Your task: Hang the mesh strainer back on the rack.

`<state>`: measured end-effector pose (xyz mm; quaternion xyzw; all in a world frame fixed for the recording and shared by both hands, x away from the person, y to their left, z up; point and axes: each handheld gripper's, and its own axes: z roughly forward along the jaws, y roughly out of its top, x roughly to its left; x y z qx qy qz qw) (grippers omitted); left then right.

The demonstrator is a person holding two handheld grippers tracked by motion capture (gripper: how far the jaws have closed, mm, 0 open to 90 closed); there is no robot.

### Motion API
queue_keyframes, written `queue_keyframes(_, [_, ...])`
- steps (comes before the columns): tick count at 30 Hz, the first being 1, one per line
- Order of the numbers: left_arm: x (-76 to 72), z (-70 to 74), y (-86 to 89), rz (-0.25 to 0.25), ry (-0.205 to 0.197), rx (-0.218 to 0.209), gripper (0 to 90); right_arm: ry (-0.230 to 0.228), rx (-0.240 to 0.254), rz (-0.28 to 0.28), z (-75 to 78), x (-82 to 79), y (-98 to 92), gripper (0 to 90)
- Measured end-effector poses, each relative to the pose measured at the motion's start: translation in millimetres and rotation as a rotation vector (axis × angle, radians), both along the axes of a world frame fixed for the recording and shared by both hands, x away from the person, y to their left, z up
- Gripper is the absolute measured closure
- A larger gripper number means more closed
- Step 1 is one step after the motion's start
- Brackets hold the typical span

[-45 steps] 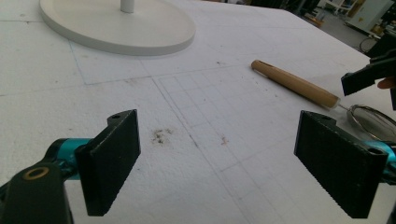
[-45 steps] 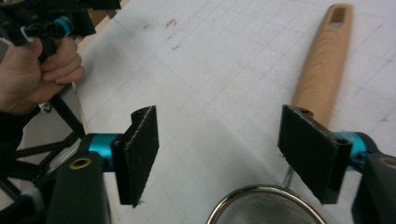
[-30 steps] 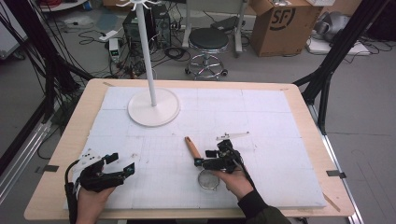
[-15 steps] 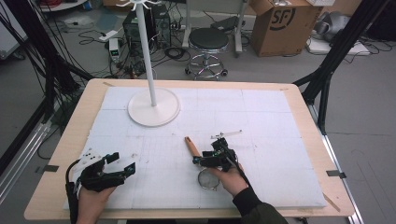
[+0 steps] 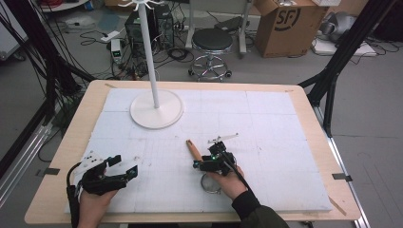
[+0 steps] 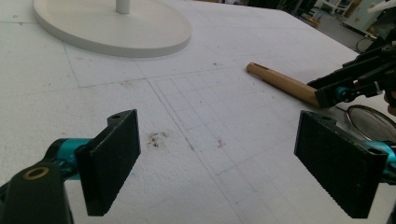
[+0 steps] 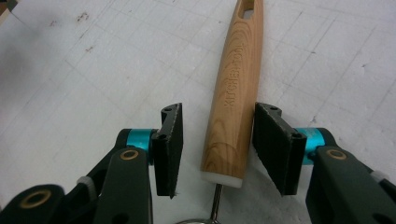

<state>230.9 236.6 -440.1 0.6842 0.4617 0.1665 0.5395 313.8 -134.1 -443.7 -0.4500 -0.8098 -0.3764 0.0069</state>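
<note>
Right now the wooden handle (image 7: pixel 236 88) of a small strainer lies flat on the white foam sheet (image 5: pixel 266 123) covering the table, well in front of the white stand's base (image 5: pixel 157 109). The right gripper (image 7: pixel 217 140) straddles it, jaws parted, one pad touching the wood. A grasp looks imminent; closing squarely comes next. The left gripper (image 6: pixel 219 163) waits spread wide, farther from the base. Nothing blocks the handle.

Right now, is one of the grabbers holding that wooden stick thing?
Not yet. The right gripper has its jaws on both sides of the wooden handle, near its lower end; one touches it, the other leaves a gap. The left gripper is open, empty.
</note>
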Motion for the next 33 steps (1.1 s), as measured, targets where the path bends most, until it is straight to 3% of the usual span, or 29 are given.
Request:
queue_keyframes(6, [0.6,-0.2,-1.3,-0.003,0.003,0.006,14.9,-0.035,-0.054,0.005,0.4,-3.0,4.8,55.1])
queue_keyframes(11, [1.3,-0.3,-1.7,-0.003,0.003,0.007,14.9,-0.08,-0.129,0.005,0.8,-6.7,11.7,60.1])
queue_keyframes(17, [2.1,-0.5,-3.8,-0.009,0.004,0.008,14.9,-0.077,-0.137,0.009,0.7,-4.7,11.4,61.8])
queue_keyframes(22, [3.0,-0.7,-5.9,-0.014,0.005,0.013,14.9,-0.125,-0.235,0.01,2.0,-10.3,23.3,61.6])
queue_keyframes(24, [2.7,-0.8,-7.2,-0.017,0.006,0.016,14.9,-0.142,-0.252,0.007,1.7,-12.2,25.2,61.6])
queue_keyframes(33, [2.6,-1.4,-8.3,-0.019,0.009,0.018,15.0,-0.175,-0.263,0.014,0.3,-15.5,25.7,63.5])
